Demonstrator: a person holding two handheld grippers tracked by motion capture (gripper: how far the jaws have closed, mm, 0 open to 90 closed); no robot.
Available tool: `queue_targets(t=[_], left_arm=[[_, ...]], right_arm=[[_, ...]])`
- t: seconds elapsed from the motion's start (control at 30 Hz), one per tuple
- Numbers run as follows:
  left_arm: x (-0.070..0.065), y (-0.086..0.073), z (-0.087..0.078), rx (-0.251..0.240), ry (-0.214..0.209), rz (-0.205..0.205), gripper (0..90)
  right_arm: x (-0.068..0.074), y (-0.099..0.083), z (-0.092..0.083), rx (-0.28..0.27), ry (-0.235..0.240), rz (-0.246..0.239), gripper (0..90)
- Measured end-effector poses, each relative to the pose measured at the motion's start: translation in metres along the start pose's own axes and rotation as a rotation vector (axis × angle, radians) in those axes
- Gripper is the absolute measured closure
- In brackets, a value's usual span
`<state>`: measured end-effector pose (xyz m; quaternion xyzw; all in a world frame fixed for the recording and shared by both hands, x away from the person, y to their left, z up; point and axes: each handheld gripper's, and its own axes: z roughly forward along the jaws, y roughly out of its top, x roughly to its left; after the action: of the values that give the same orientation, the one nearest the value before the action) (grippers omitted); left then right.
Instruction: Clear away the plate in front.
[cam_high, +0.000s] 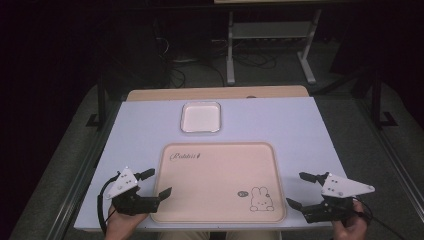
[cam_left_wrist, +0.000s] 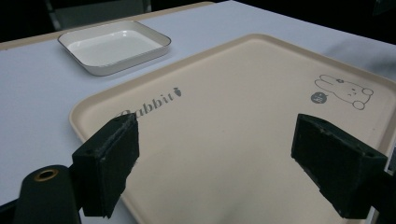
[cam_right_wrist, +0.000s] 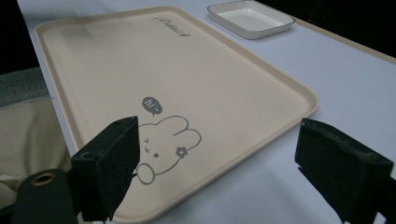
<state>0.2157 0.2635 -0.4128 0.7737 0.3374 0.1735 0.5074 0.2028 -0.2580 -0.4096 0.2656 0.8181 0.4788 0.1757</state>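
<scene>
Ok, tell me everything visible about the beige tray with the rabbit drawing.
The beige rectangular plastic-looking tray lies flat on the near part of the white table, empty. It has rounded corners, a low raised rim, grey "Rabbit" lettering in one corner and a rabbit drawing saying "hi" diagonally opposite. Nothing rests on it.

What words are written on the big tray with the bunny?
"Rabbit", in curly letters with a tiny carrot after it, on the beige tray near one corner.
"hi~", in the small grey speech bubble beside the drawn bunny on that tray.
The white dish has no writing that can be seen.
</scene>
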Motion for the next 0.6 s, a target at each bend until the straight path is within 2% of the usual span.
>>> queue_targets(t=[0.47,0.6], left_arm=[[-0.001,0.014,0.013,0.021,-0.052,0.019,15.1],[0.0,0.02,0.016,0.028,-0.054,0.029,15.1]], right_arm=[[0.0,-0.001,-0.002,0.002,-0.024,0.01,13.1],[0.0,-0.001,-0.003,0.0,-0.028,0.014,13.1]])
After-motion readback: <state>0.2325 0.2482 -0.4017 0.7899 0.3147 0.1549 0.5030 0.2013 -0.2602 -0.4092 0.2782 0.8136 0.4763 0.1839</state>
